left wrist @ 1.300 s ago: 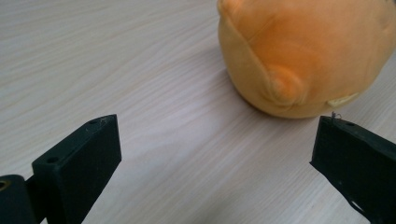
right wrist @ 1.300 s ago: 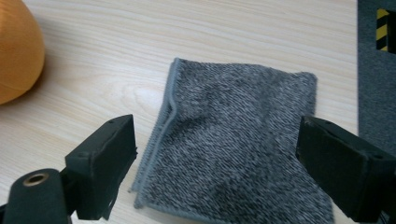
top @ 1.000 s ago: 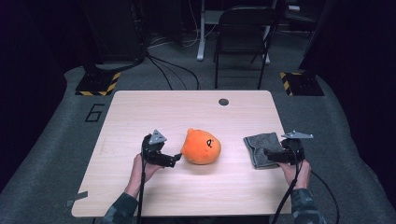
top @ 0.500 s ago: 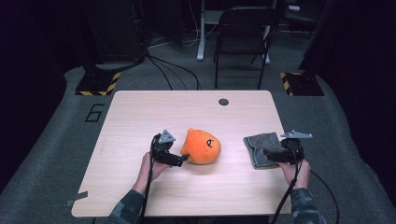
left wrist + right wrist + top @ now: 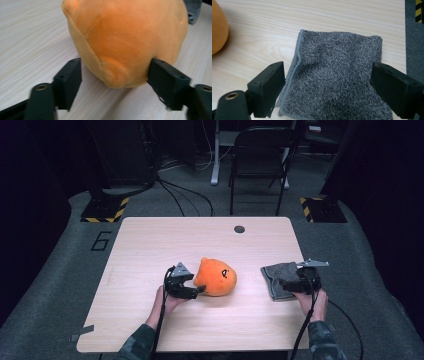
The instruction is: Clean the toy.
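Note:
An orange plush toy [image 5: 217,276] with a small black face lies in the middle of the wooden table [image 5: 150,250]. My left gripper [image 5: 197,292] reaches it from the left. In the left gripper view the plush [image 5: 125,37] sits between the jaws, which have just been closing. One jaw touches its side; the other stands a sliver off. At the right edge a folded grey towel [image 5: 277,272] lies flat. My right gripper [image 5: 282,284] is open over its near end, with the towel [image 5: 337,70] spread between the wide jaws and the plush [image 5: 218,30] at far left.
A round black grommet [image 5: 239,229] sits near the table's far edge. Behind the table stands a dark chair [image 5: 260,160]. Hazard-striped bases [image 5: 102,210] flank it on the grey floor. The table's right edge runs just beside the towel.
My left gripper moved right and a little down to the plush, and its jaws narrowed around the plush's near end. The right gripper and the towel stayed put.

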